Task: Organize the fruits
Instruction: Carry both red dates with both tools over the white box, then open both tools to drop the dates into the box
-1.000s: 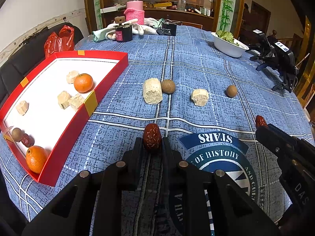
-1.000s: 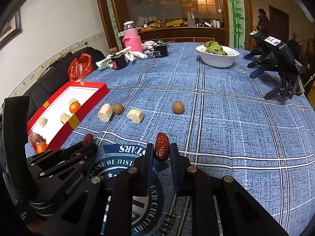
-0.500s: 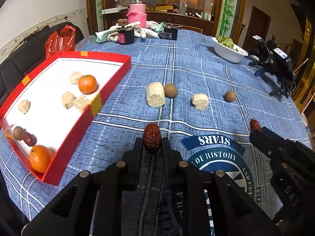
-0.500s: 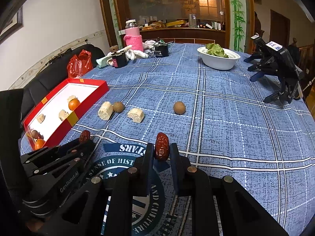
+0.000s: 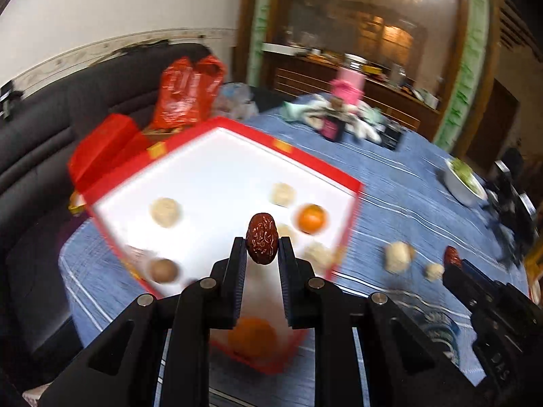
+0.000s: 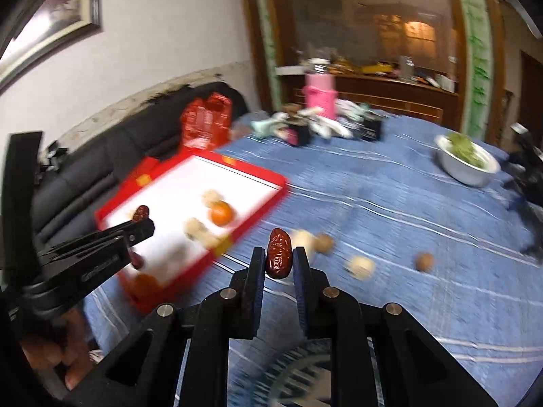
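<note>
My left gripper point(image 5: 262, 247) is shut on a wrinkled red date point(image 5: 262, 242) and hangs above the red tray point(image 5: 353, 186) with the white floor. The tray holds oranges point(image 5: 311, 218), pale chunks point(image 5: 165, 211) and a brown round fruit point(image 5: 163, 270). My right gripper point(image 6: 279, 254) is shut on a second red date point(image 6: 279, 252) above the blue cloth, right of the tray point(image 6: 271, 178). The left gripper point(image 6: 141, 218) with its date shows in the right wrist view over the tray. Pale chunks point(image 6: 360, 266) and brown fruits point(image 6: 424, 261) lie on the cloth.
A white bowl of greens point(image 6: 466, 161) stands at the far right. A pink jar point(image 6: 319, 93), cloths and small dark items crowd the table's far end. A dark sofa point(image 5: 44, 129) with a red bag point(image 5: 185, 88) runs along the left. Black devices point(image 6: 529, 169) sit at the right edge.
Both grippers swung left and rose, each still holding its date. The left one went from over the cloth to over the tray. The right one came nearer the tray.
</note>
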Action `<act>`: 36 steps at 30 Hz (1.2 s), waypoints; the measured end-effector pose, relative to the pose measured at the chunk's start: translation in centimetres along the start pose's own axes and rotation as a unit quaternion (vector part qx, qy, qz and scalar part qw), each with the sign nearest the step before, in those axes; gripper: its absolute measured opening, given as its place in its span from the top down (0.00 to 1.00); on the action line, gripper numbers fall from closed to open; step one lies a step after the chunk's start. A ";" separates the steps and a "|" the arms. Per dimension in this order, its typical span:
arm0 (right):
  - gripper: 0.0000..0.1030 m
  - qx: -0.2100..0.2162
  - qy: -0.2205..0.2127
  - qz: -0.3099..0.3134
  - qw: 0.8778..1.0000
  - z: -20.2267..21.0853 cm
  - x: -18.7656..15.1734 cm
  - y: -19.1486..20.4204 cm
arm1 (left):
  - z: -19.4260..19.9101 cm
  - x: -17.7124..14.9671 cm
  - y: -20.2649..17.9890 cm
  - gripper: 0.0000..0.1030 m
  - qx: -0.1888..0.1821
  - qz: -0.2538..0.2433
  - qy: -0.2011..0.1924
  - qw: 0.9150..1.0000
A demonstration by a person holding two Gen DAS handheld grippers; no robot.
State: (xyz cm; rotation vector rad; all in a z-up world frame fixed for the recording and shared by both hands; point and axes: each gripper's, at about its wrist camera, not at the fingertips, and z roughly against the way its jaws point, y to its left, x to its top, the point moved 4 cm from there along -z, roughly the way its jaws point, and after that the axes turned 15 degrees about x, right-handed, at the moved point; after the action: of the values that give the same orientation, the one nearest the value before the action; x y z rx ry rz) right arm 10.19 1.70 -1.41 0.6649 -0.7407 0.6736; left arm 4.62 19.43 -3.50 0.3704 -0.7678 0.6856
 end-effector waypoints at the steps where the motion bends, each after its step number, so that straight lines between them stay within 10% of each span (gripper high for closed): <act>1: 0.84 0.008 0.001 0.002 1.000 -0.6 0.3 0.5 | -0.5 0.1 0.6 0.84 0.003 0.005 0.004 1.000; 19: 0.84 0.098 0.054 0.035 0.993 -12.7 3.9 6.4 | -5.6 1.2 2.7 0.84 0.003 -0.021 0.036 0.999; 27: 0.84 0.102 0.068 0.025 0.992 -14.9 4.0 5.3 | -6.6 1.6 3.7 0.84 -0.073 0.003 0.053 0.996; 35: 0.83 0.114 0.081 0.019 0.990 -16.1 4.4 5.0 | -7.8 2.0 2.9 0.82 -0.012 0.000 0.077 0.997; 36: 0.83 0.115 0.084 0.020 0.990 -16.2 4.4 5.1 | -8.0 2.1 3.1 0.67 0.002 0.005 0.083 0.997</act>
State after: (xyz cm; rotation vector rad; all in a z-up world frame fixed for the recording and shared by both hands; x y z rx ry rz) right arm 14.97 18.01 -5.64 0.7944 -0.5259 0.8487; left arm 7.64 26.92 -7.11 0.3092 -0.6119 0.7169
